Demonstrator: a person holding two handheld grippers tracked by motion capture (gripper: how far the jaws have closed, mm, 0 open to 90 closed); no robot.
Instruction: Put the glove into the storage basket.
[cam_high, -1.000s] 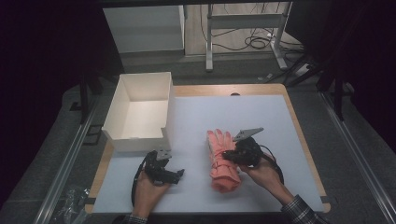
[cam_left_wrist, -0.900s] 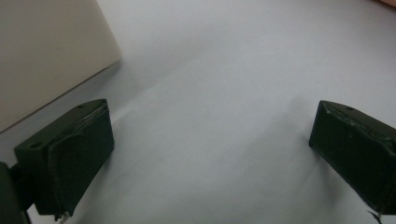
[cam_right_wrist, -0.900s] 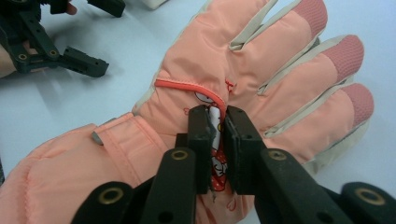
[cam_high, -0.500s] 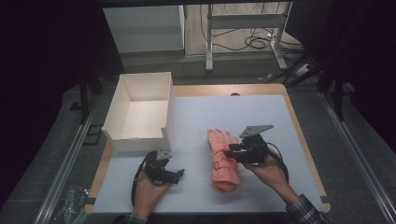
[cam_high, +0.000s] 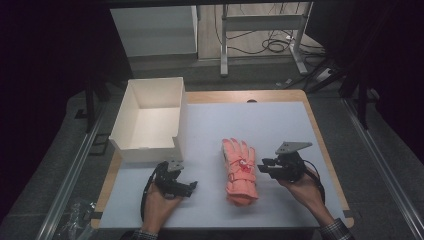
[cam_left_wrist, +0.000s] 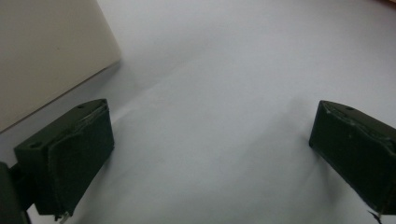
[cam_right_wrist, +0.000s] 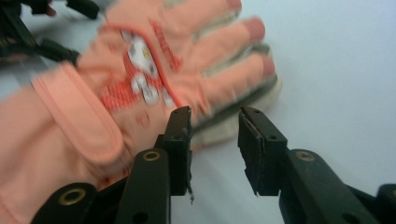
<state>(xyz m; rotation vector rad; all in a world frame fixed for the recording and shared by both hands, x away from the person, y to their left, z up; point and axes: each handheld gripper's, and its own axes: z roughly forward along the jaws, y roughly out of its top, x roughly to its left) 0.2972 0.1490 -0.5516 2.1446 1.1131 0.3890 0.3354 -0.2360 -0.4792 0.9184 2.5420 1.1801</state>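
Since the earlier frames, right gripper (cam_high: 262, 165) has shifted off the glove toward the table's right side; it now sits just beside the glove's right edge. Its jaws have just been opening, then closing a little; in the right gripper view they stand narrowly apart with only bare table surface between them, the glove's edge just beyond the tips, no contact that I can see. Left gripper (cam_high: 191, 186) unchanged in place.

Count: one glove (cam_high: 240, 170), one box (cam_high: 149, 121), two grippers, one table (cam_high: 280, 120).

Glove: salmon-orange, lying flat on the white table surface near the front centre, fingers pointing away from the person, cuff toward them. A wrist strap crosses it. The back carries a white and red patch plus red lettering; the right gripper view is blurred there, so the writing cannot be read.

Box: white, open-topped, at the table's left rear, well apart from the glove.

Left gripper: rests on the table in front of the box, jaws spread wide, nothing between them but white table surface. A pale wall of the box shows at the upper left of its own view.
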